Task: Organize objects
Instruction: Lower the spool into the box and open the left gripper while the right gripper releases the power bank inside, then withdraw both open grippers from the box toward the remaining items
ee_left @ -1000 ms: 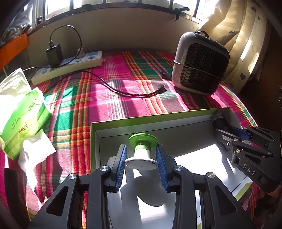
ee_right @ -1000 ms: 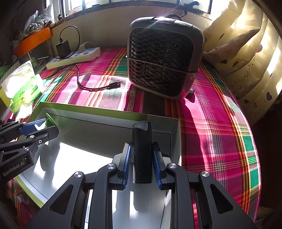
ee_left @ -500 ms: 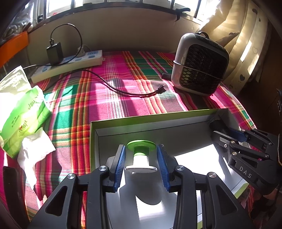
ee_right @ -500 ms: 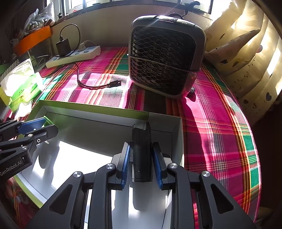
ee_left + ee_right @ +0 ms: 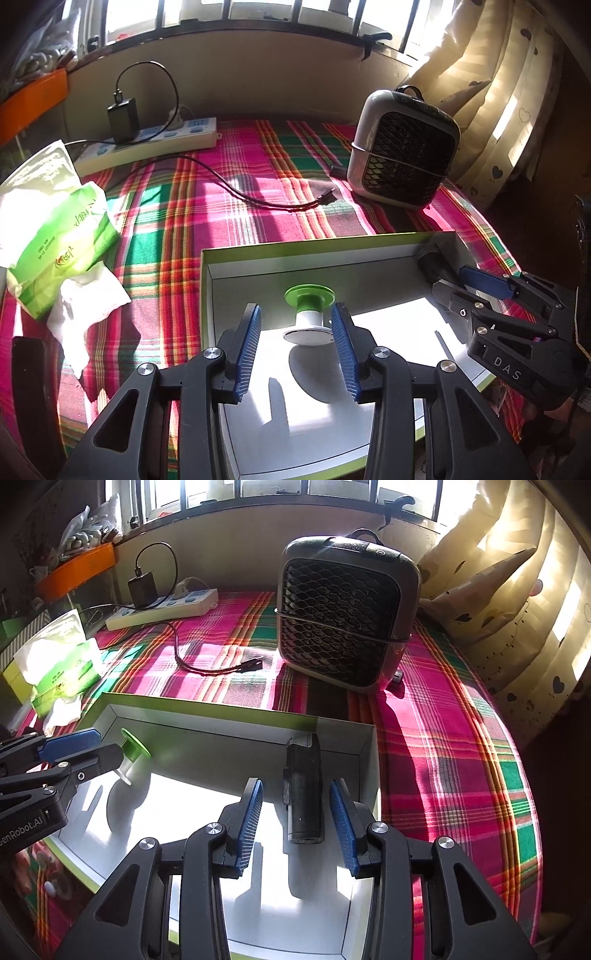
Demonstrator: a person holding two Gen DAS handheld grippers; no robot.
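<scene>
Lying on its side inside a shallow green-edged box, lower centre of the left wrist view: a small spool-shaped object with a green disc at the far end, a green-and-white stem and a white disc toward the camera. Near the box's right wall in the right wrist view, lower centre: a slim black device, flat on the white floor, its long axis running away from the lens, a small port visible at the near end. Both pieces well apart, at opposite ends of the box.

Beneath the box, a plaid cloth in pink, green and orange, striped with hard sunlight. At upper right of the left wrist view, a grey portable fan with a dark mesh grille; at upper left, a white power strip with a black charger plugged in and a cable trailing across the cloth. At far left, a green tissue pack with crumpled tissue beside it. Behind, a barred window and cream curtains printed with hearts.

Left gripper spreading, blue pads clear of the spool on both sides, nothing grasped. Right gripper likewise spreading, daylight showing between each pad and the black device, grip released.
</scene>
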